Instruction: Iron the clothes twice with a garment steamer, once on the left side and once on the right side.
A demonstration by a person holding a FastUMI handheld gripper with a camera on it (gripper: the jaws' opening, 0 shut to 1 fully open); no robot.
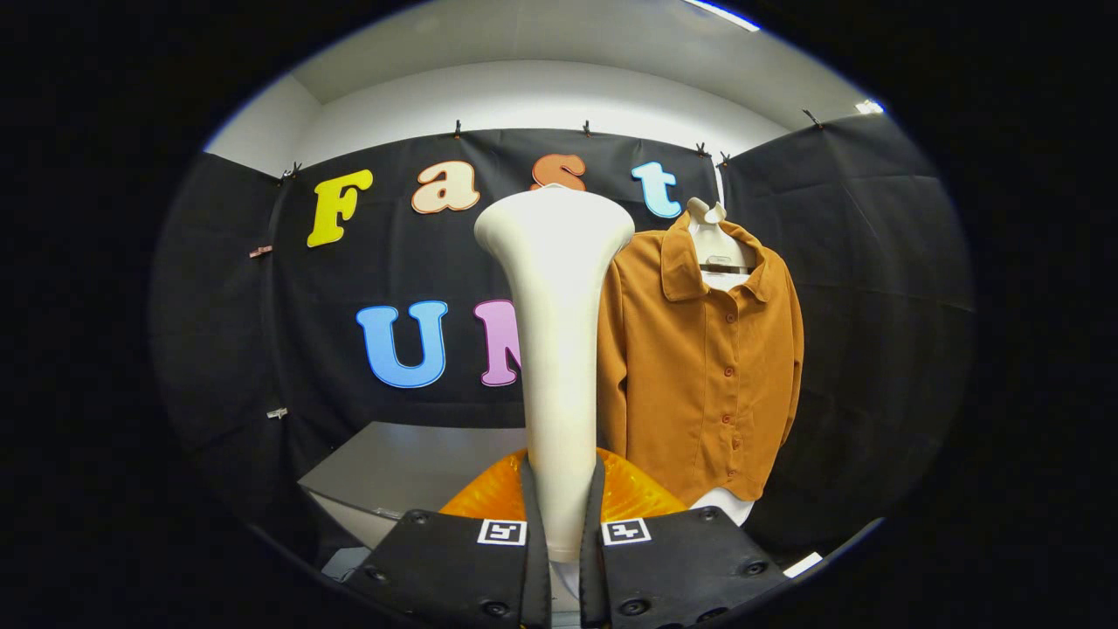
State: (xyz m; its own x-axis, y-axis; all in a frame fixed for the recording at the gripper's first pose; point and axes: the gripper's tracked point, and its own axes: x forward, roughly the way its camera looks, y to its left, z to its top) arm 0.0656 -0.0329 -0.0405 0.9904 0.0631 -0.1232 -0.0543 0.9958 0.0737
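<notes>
Between the two fingers of the gripper (563, 533), the slim cream handle of the garment steamer (559, 349) is clamped, both fingers pressed against its sides at a narrow setting. The steamer is held upright, its neck widening toward a flared head at the top; an orange translucent part (633, 489) of it bulges out behind the fingers on either side. Just beyond the steamer and to its right, a rust-orange shirt (707, 376) is hung on a pale hanger (712, 236) against the black cloth wall (873, 288), buttoned down the front, collar open. The left edge of the shirt, with its sleeve, is overlapped in the view by the steamer's neck; contact between them cannot be determined. The right sleeve edge is seen free against the cloth, with open room beside it. The lower hem hangs clear, a white edge (723, 505) showing beneath it. Below and to the left of the steamer, a grey table (402, 463) is noted, its near edge and corner well apart from the shirt. Open space is observed to the left of the steamer, above the table.
</notes>
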